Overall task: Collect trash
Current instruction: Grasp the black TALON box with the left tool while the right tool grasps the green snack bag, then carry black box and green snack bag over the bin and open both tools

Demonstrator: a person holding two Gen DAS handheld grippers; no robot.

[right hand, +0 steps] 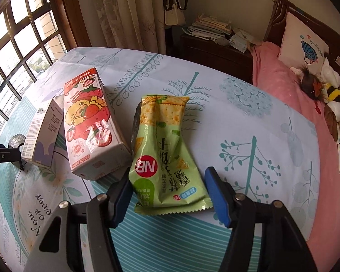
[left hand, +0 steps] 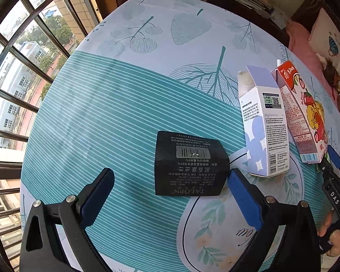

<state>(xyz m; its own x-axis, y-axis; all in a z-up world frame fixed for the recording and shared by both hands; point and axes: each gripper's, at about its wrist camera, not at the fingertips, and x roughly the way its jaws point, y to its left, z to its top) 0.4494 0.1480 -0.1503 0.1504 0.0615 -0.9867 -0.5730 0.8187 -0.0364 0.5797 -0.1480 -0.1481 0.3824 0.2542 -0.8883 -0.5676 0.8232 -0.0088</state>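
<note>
Left gripper (left hand: 170,195) jaws spread wide, black box (left hand: 189,164) lying flat between them untouched, right gripper (right hand: 167,191) jaws apart astride green cracker wrapper (right hand: 163,149), strawberry carton (right hand: 91,124) just beside its left finger

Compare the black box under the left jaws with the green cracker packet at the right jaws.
The black box is rigid, dark and squared; the green cracker packet is soft, crinkled and bright. The box is squat, the packet long and flat. Both lie on the patterned sheet, unheld, between open jaws.

Two cartons (right hand: 88,122) lie left of the wrapper (right hand: 163,151).
</note>
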